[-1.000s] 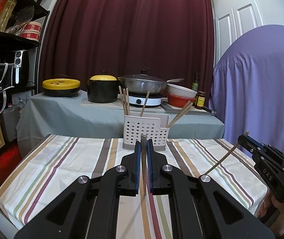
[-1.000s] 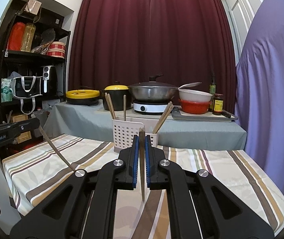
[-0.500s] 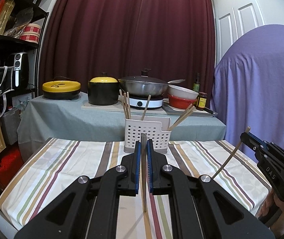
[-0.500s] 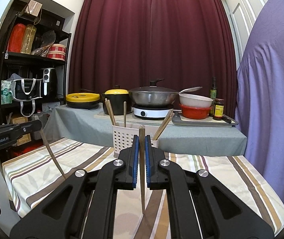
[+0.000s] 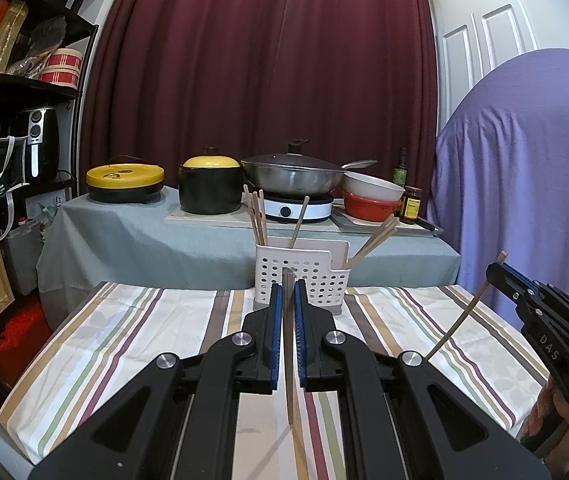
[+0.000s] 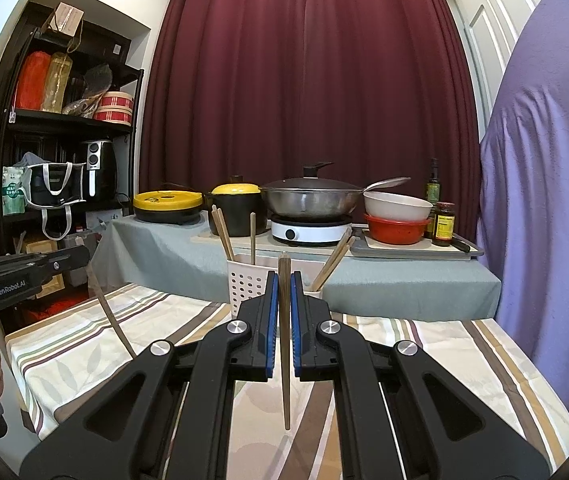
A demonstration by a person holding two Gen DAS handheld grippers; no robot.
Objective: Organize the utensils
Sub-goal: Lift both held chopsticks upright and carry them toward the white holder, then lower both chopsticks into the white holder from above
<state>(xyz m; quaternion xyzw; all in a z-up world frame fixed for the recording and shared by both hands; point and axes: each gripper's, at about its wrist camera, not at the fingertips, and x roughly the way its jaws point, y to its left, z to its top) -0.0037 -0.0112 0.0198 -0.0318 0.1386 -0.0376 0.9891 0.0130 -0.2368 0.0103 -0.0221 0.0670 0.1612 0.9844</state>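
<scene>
Both grippers raised slightly since earlier; holder (image 5: 302,276) dead ahead. Left gripper (image 5: 288,320) clamps upright chopstick (image 5: 287,360); right gripper (image 6: 280,312) likewise clamps chopstick (image 6: 283,340), seemingly nearer.

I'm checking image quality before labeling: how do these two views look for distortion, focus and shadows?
Left wrist view: strong fisheye bending, dark vignette corners; the holder is sharp, and the chopstick in the left gripper casts a faint shadow on the cloth. Right wrist view: same bowing at the shelf and door; the right gripper and its chopstick are sharp, with even lighting and no glare.
</scene>
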